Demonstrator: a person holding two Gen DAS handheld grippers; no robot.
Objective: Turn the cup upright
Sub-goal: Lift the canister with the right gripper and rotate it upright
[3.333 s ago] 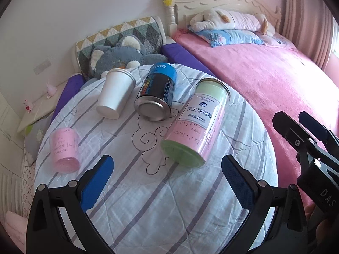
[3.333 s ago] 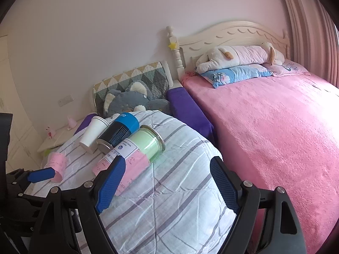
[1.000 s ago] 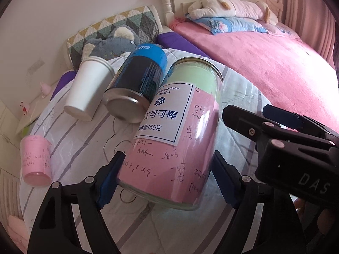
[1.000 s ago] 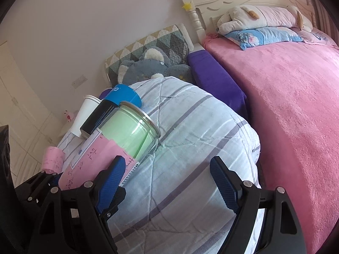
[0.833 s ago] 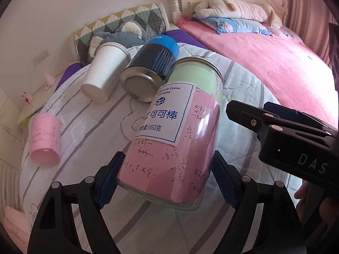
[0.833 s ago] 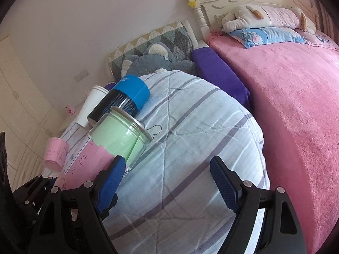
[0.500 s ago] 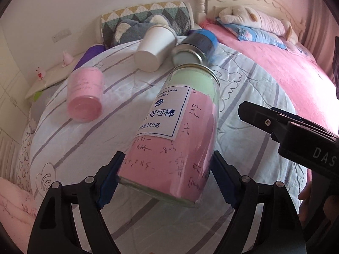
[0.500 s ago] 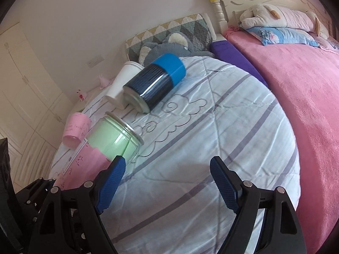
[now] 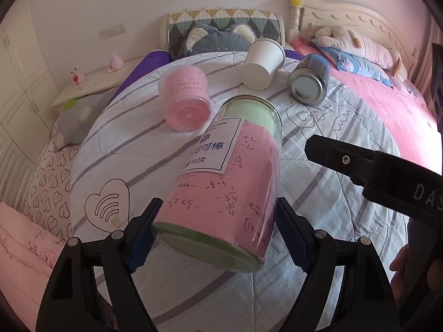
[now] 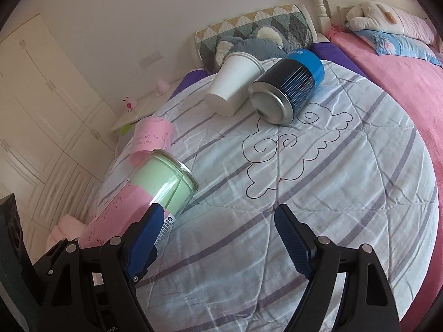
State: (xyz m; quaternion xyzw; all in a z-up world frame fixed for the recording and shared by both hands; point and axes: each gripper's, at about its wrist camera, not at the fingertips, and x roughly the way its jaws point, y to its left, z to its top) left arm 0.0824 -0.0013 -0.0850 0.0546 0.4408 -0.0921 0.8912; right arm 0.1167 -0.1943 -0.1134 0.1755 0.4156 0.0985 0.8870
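Gripping the jar [image 9: 229,177] near its closed base, the left gripper [image 9: 216,235] has both blue pads pressed against the pink-wrapped wall, one on each side. The jar extends forward and away from the fingers, clear of the quilt [image 9: 332,144], tilted with its glass-rimmed mouth at the far end, higher than the base.

Task status, as a judgement:
- Pickup appears complete; the jar is off the surface.
- Rotation to vertical is not finished; the axis is still well short of upright.
- Placement on its base and release remain.

The right gripper [image 10: 216,227] is spread wide with nothing between its fingers. The jar passes just outside its left finger; contact there cannot be confirmed.

Ahead of the left gripper, three other containers lie on their sides on the quilt: a pink cup [image 9: 185,96] just beyond the jar mouth, a white paper cup [image 9: 263,63] farther off, and a blue tin [image 9: 310,83] beyond and right.

Limits of view:
- The underside of the jar and the quilt beneath it are hidden.
- Label text is partly cut off by the jar's curve.
- Whether the jar mouth is open or covered cannot be told.
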